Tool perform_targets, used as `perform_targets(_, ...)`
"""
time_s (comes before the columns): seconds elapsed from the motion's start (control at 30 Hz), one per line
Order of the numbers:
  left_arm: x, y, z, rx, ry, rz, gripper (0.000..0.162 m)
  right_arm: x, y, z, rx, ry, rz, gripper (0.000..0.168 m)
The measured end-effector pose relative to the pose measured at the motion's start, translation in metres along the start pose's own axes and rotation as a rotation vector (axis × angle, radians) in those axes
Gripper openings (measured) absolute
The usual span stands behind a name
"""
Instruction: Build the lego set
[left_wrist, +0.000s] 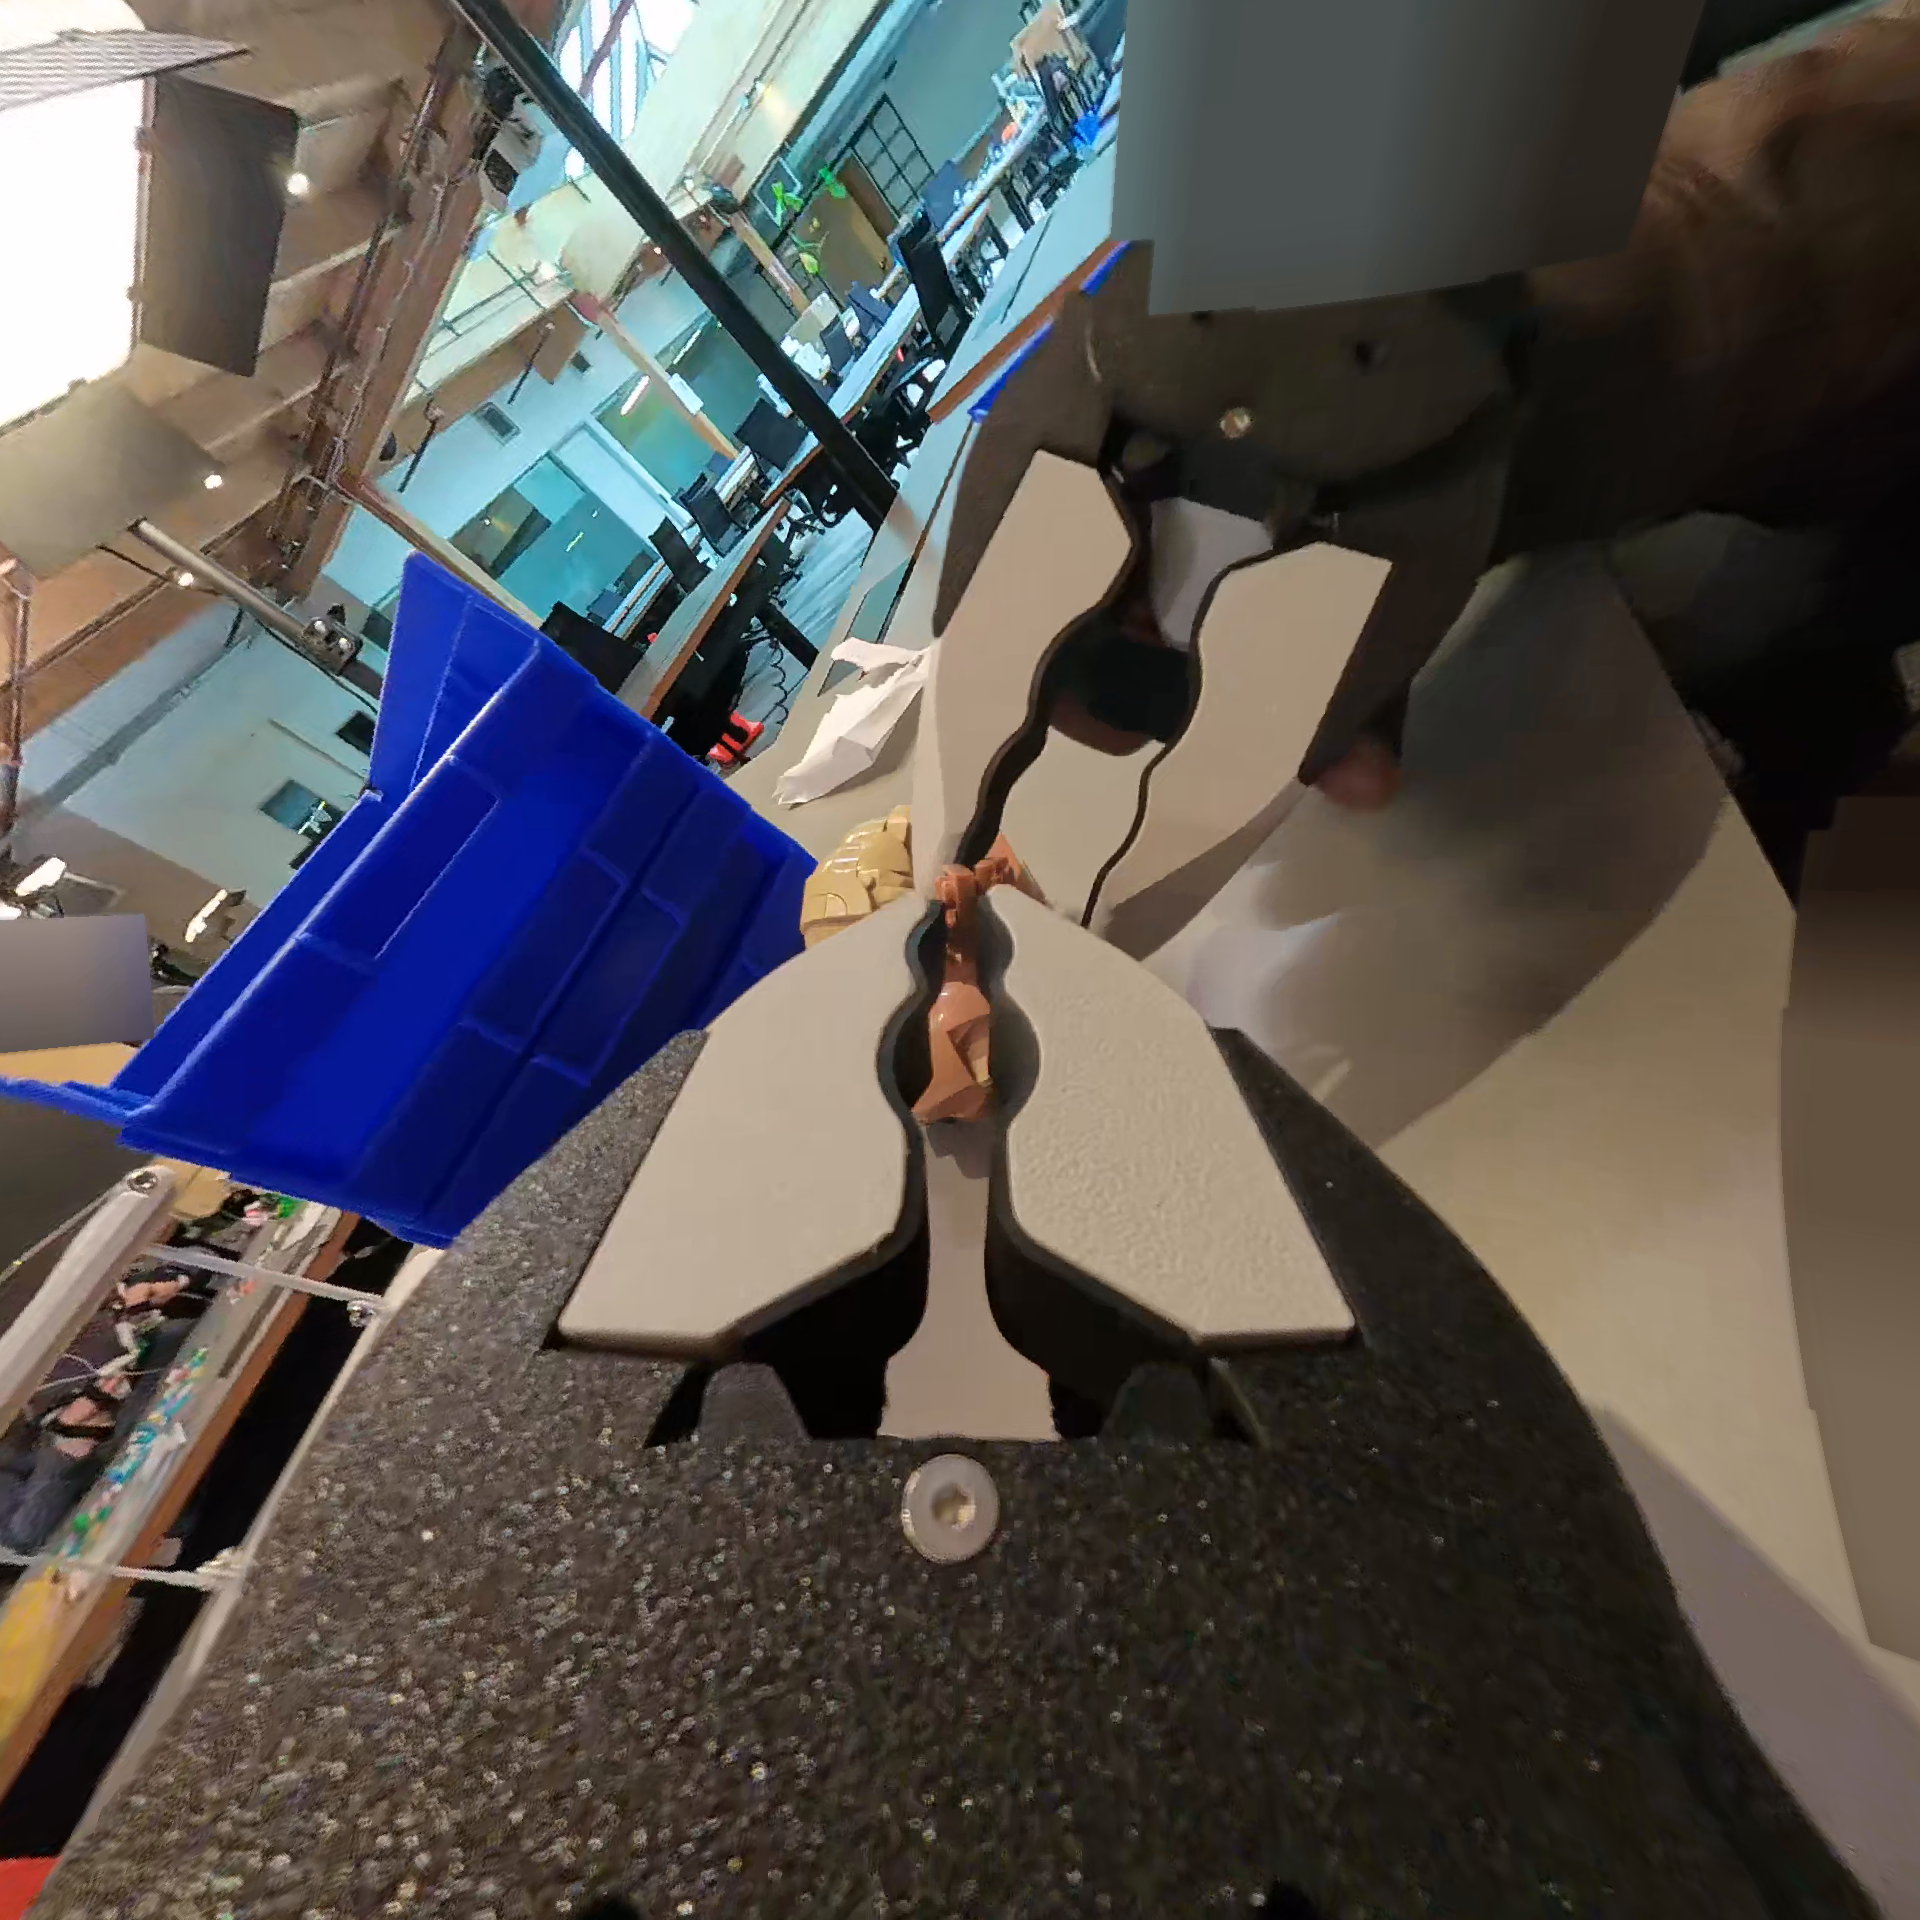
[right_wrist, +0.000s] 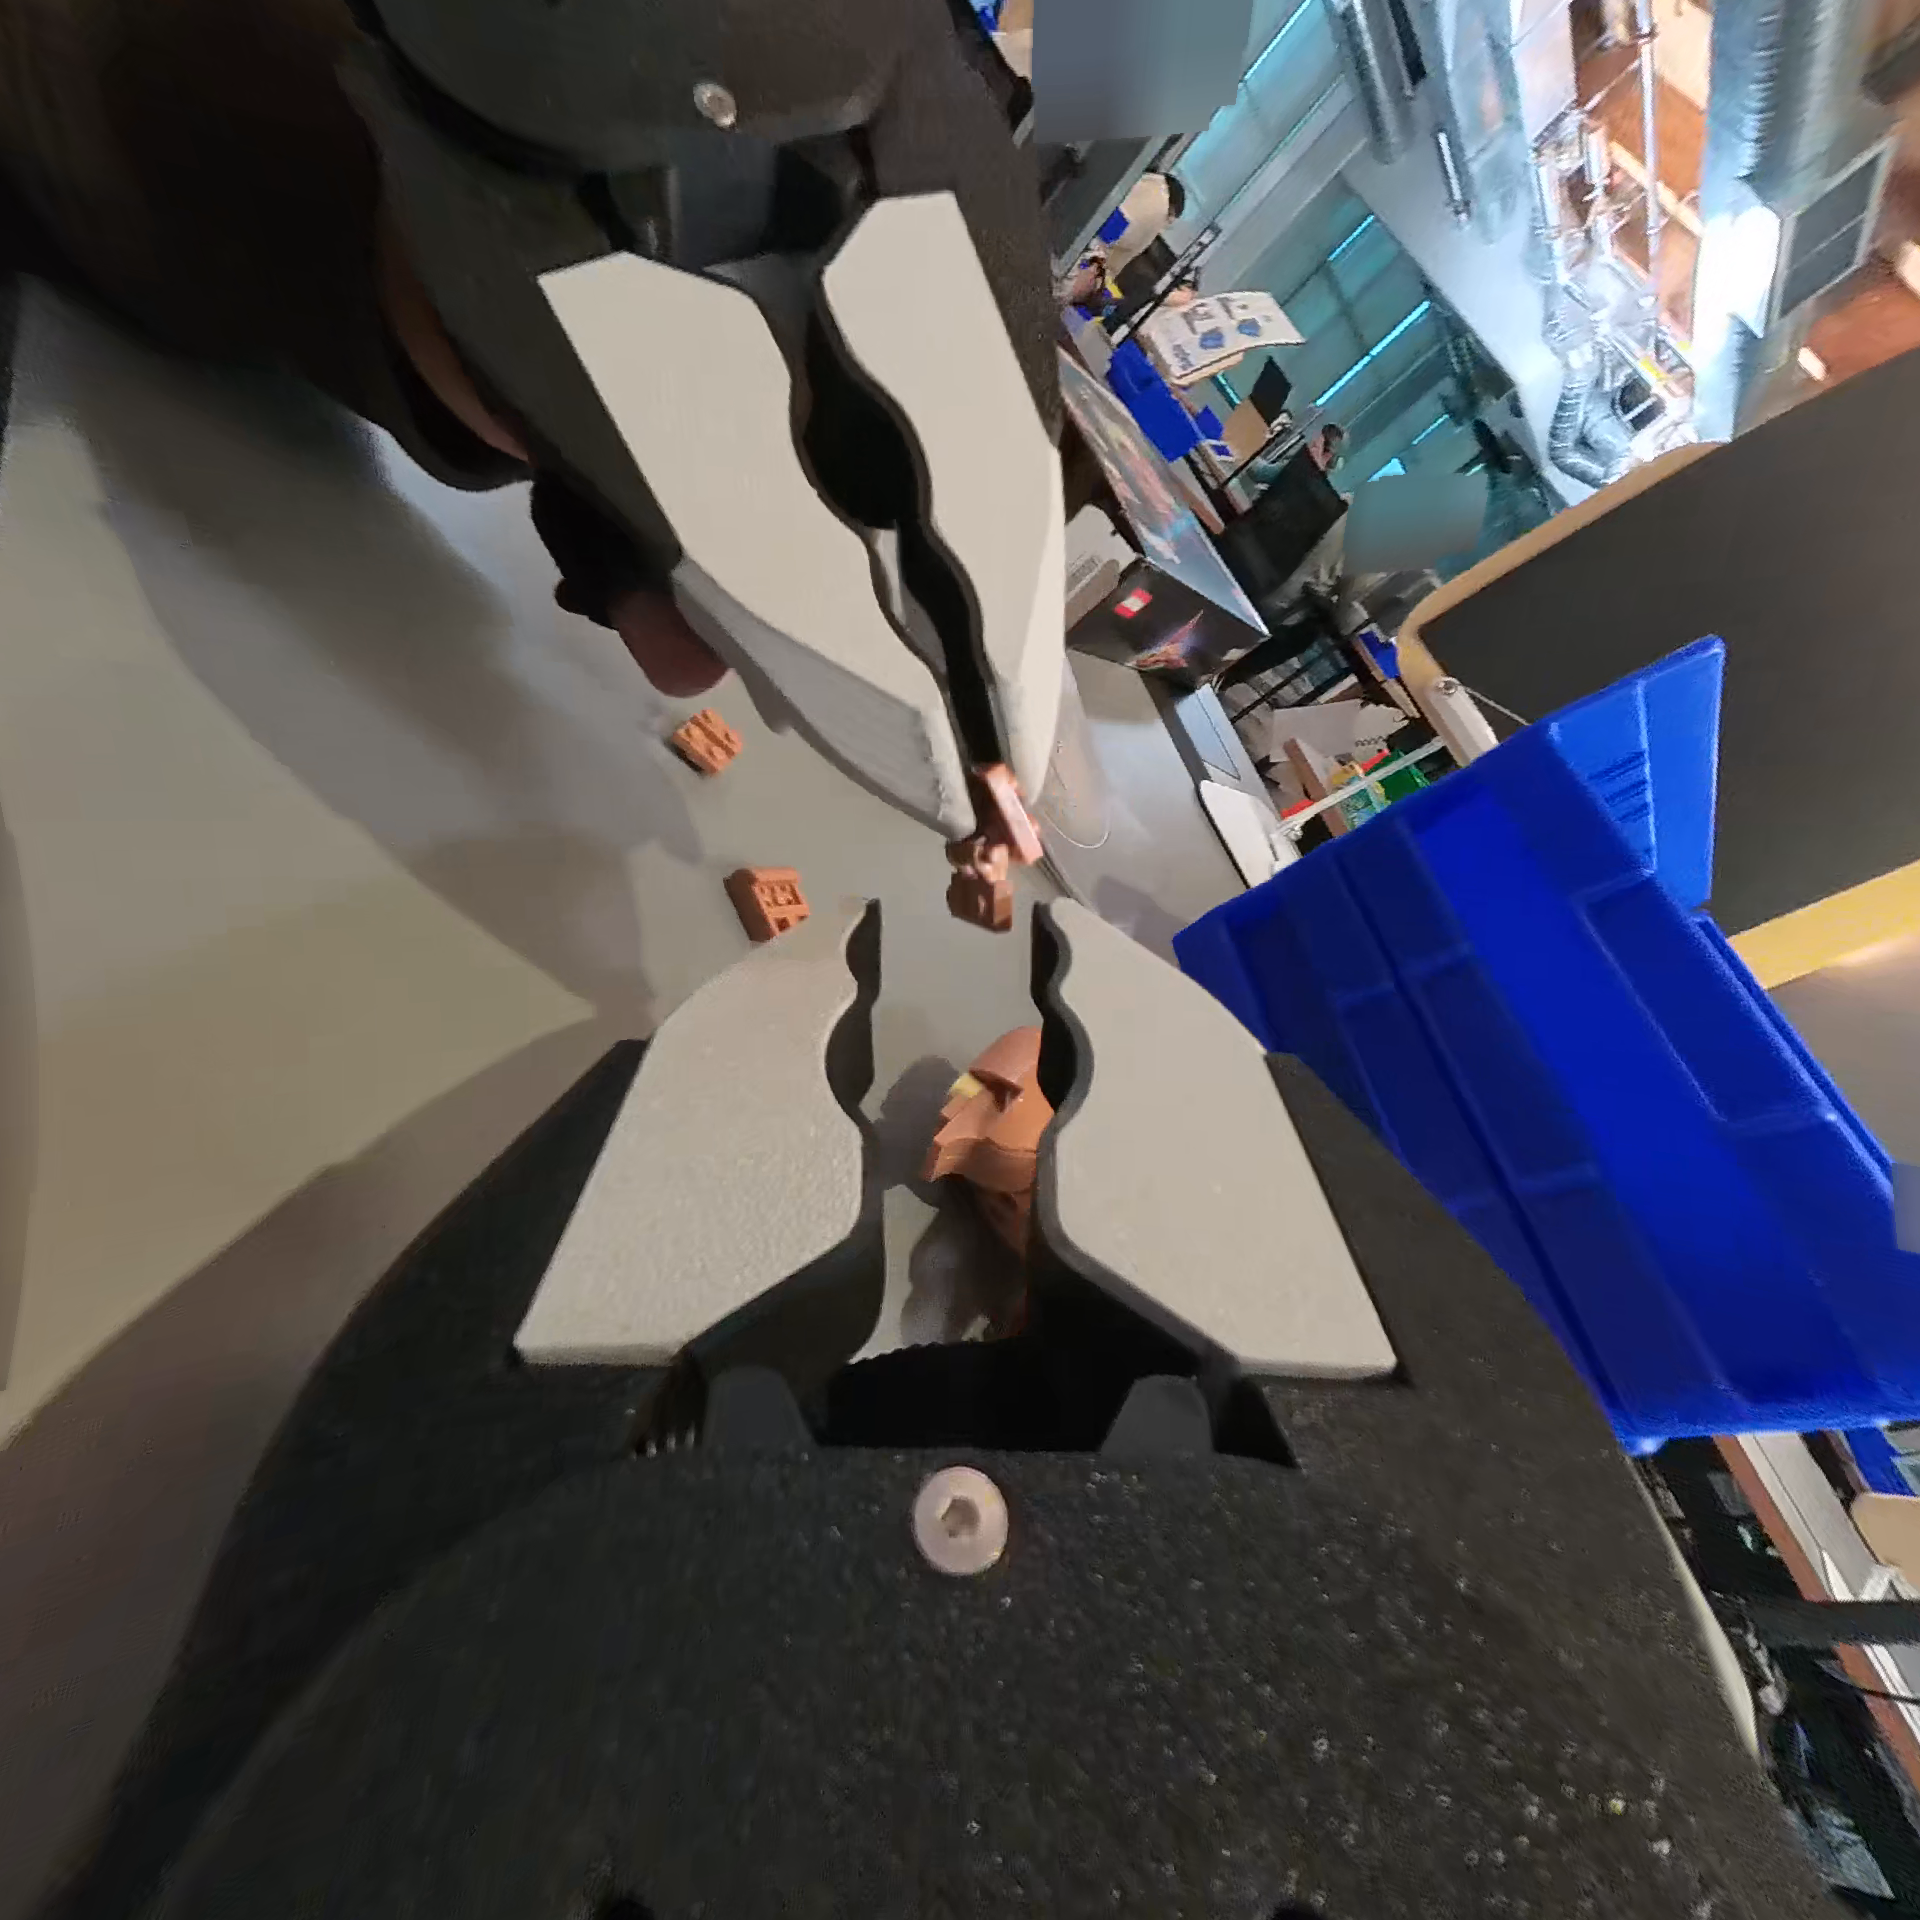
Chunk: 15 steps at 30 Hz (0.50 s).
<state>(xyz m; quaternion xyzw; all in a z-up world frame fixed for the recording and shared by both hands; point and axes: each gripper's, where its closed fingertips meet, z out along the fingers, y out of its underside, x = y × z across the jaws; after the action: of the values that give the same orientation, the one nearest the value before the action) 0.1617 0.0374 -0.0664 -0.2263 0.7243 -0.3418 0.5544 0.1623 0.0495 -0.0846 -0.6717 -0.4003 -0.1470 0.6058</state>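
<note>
Now both your tongs work the brown lego.
Left tongs pinch a brown lego piece; right tongs gape wide around another brown piece on the bench. No legible writing.

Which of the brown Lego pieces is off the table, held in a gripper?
The small brown piece pinched in the left gripper's tips; the two ridged bricks lie loose on the grey table.

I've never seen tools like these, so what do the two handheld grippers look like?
Both match: each gripper, left and right, has a speckled black grainy body with a silver screw in the middle. Its two flat light-grey fingers have wavy, black-lined inner edges. The person holding them wears a dark sleeve.
</note>
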Motion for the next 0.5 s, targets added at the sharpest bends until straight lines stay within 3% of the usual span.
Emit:
perform_targets(0.17,0.007,0.005,0.003,-0.042,-0.004,0.099,0.005,-0.001,0.006,0.004,-0.074,0.025,-0.092,0.011)
perform_targets(0.5,-0.002,0.022,0.009,-0.179,-0.17,0.273,0.008,0.007,0.025,0.008,-0.293,0.099,-0.149,0.004)
